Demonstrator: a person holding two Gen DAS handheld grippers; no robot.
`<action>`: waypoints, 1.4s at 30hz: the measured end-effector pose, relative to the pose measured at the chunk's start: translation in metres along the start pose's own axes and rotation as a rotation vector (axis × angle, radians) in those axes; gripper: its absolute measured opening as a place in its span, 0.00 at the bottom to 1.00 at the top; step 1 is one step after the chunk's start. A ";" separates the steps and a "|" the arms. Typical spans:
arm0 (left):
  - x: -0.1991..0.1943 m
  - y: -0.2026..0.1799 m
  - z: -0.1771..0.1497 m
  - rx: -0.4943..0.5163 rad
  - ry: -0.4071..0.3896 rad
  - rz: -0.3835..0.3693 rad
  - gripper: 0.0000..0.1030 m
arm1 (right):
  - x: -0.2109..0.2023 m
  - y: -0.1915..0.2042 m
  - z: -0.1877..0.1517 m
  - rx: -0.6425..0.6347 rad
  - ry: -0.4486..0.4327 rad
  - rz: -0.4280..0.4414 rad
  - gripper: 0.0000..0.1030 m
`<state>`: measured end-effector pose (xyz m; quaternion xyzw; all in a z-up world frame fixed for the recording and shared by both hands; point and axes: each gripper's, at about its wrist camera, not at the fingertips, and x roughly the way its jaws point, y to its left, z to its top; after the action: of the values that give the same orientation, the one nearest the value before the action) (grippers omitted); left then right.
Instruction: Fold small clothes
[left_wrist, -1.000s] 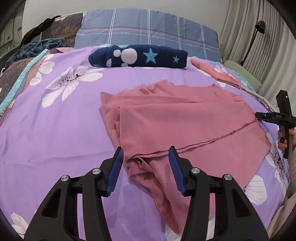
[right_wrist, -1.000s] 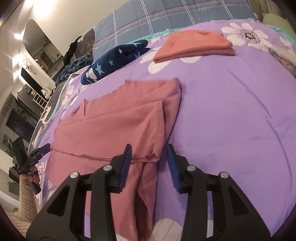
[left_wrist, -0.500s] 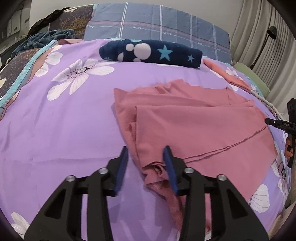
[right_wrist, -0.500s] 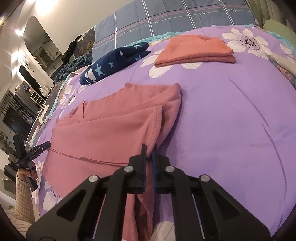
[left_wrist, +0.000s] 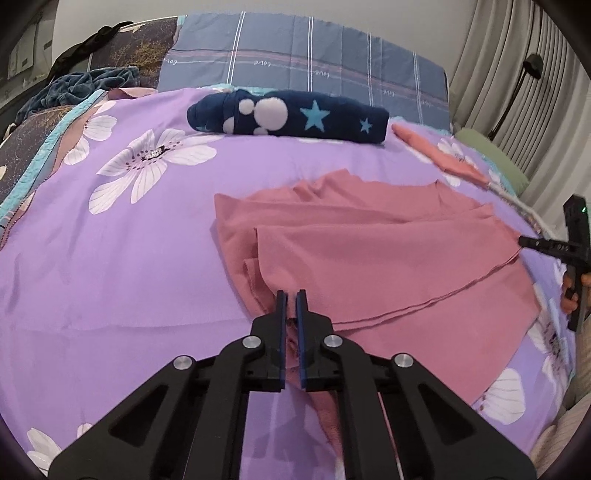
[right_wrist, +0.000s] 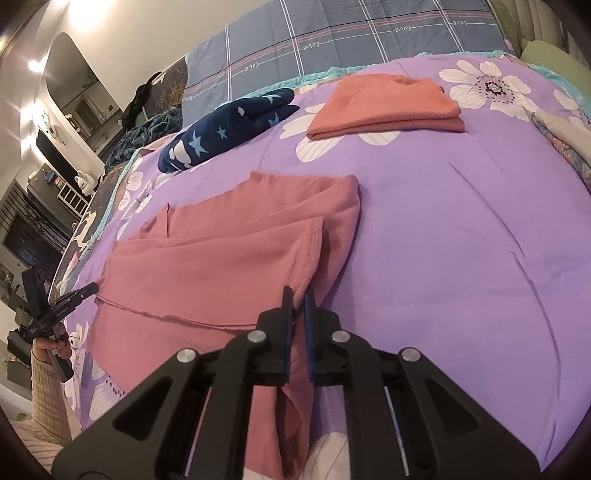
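**Both grippers pinched on the pink garment's near edge**

I have the dusty-pink knit garment (left_wrist: 388, 258) lying partly folded in the middle of the purple bedspread with white flowers (left_wrist: 110, 258), one layer doubled over another so a raw hem runs across it. Its lower part trails toward me, under both tools.

My left gripper (left_wrist: 291, 295) has its blue-padded jaws brought almost together, with a bunch of the pink cloth caught between the pads at the garment's near left corner. Through the right wrist camera I see the same for my right gripper (right_wrist: 299, 291): jaws all but closed, nipping the pink fabric where the stitched edge of the upper layer meets the lower one, at the garment's near right corner.

Each tool also shows in the other's view, at the edge of the frame, held by a hand in a cream ribbed sleeve (right_wrist: 44, 380).

Farther up the bed lies a rolled navy fleece piece with white dots and pale blue stars (left_wrist: 291, 118), and to its right a folded coral-orange knit garment (right_wrist: 384, 107), both well apart from the pink one. Behind them stands a grey-blue plaid pillow (left_wrist: 303, 62). Pleated beige curtains (left_wrist: 491, 66) hang at the right of the left view.
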<state>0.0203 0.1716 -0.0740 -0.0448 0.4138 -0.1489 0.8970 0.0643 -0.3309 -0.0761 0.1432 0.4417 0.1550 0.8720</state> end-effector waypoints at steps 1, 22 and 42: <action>-0.002 0.000 0.001 -0.009 -0.009 -0.013 0.04 | -0.002 0.000 0.001 0.006 -0.007 0.017 0.05; 0.055 0.031 0.099 -0.143 -0.075 0.101 0.41 | 0.040 -0.022 0.098 0.154 -0.099 -0.024 0.37; 0.078 -0.004 0.117 0.042 -0.061 0.125 0.04 | 0.071 -0.024 0.112 0.094 -0.112 -0.032 0.02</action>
<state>0.1561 0.1386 -0.0537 -0.0045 0.3851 -0.0998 0.9175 0.1985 -0.3373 -0.0736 0.1853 0.4013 0.1121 0.8900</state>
